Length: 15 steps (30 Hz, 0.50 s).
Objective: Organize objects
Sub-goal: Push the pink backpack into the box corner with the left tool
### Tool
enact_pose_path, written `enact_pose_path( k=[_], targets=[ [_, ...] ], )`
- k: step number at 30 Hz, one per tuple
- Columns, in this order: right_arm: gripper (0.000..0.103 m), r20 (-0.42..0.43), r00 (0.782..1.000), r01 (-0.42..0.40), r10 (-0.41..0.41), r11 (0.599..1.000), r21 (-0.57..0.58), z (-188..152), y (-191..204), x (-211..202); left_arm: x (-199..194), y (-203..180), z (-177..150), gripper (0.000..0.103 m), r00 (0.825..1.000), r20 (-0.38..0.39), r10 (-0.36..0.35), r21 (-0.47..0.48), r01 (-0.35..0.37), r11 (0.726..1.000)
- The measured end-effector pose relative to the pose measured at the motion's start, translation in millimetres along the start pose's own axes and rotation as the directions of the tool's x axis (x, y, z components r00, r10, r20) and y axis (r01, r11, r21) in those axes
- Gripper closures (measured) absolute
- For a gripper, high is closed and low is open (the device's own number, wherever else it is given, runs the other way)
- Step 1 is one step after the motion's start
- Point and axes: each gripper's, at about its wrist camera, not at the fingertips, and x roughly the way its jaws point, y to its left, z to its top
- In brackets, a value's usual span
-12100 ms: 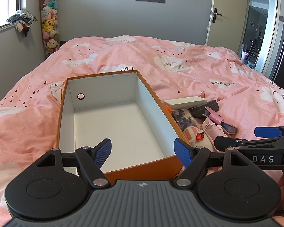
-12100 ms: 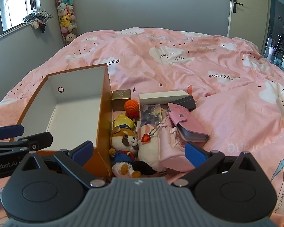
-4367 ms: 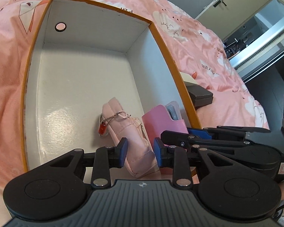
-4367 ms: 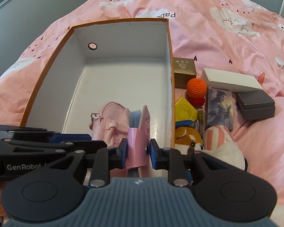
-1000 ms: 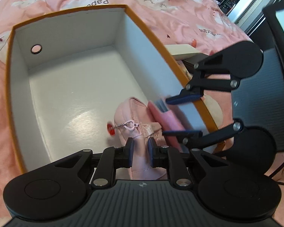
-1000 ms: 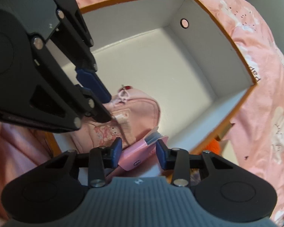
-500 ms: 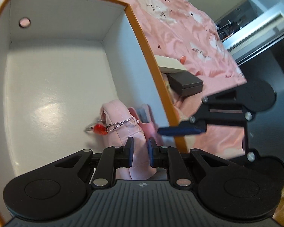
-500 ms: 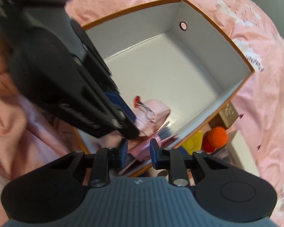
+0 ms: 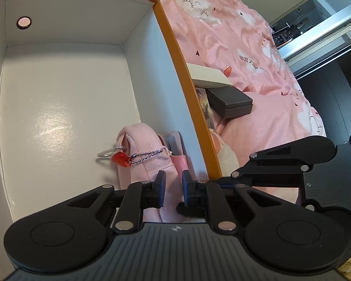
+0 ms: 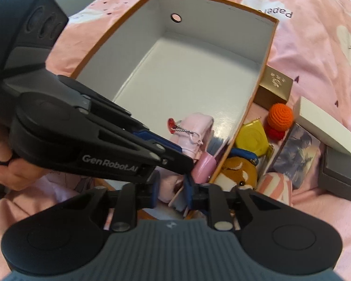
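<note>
Two things are in, most are not. The left claw (image 9: 173, 187) has its jaws nearly together, pinching the pink pouch (image 9: 140, 140), which stands in the near right corner of the box (image 9: 170, 46). The right claw (image 10: 172, 187) has just been closing, with the card holder (image 10: 203, 166) between its jaws beside the pouch; whether it grips, I cannot tell. Outside the box's right wall, on the bed (image 9: 222, 35), the plush toy (image 10: 238, 173), orange ball (image 10: 280, 114), gold box (image 10: 273, 86), white box (image 10: 323, 121) and grey box (image 10: 339, 171) still wait.

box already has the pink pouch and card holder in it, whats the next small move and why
Probably lift the right hand-held gripper clear and go for the plush toy beside the box. The pink pouch and card holder already sit inside; the toy lies closest outside.
</note>
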Motion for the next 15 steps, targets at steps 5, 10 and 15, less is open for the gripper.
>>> enact_pose_path(
  k=[5,10,15],
  targets=[
    [0.103,-0.028,0.998,0.055,-0.056,0.998,-0.016,-12.0,-2.1,-0.9,-22.3,-8.8,-8.8,0.07,0.99,0.113,0.083,0.067,-0.091,0.994],
    [0.103,-0.017,0.999,0.043,-0.043,0.999,-0.03,-19.2,-2.9,-0.9,-21.8,3.6,-18.0,0.067,0.99,0.083,0.111,0.013,-0.113,0.994],
    [0.103,0.005,0.999,0.044,-0.044,0.999,-0.029,-19.9,-2.9,-2.9,-7.4,2.3,-17.5,0.058,0.994,0.051,0.092,-0.011,-0.091,0.996]
  ],
)
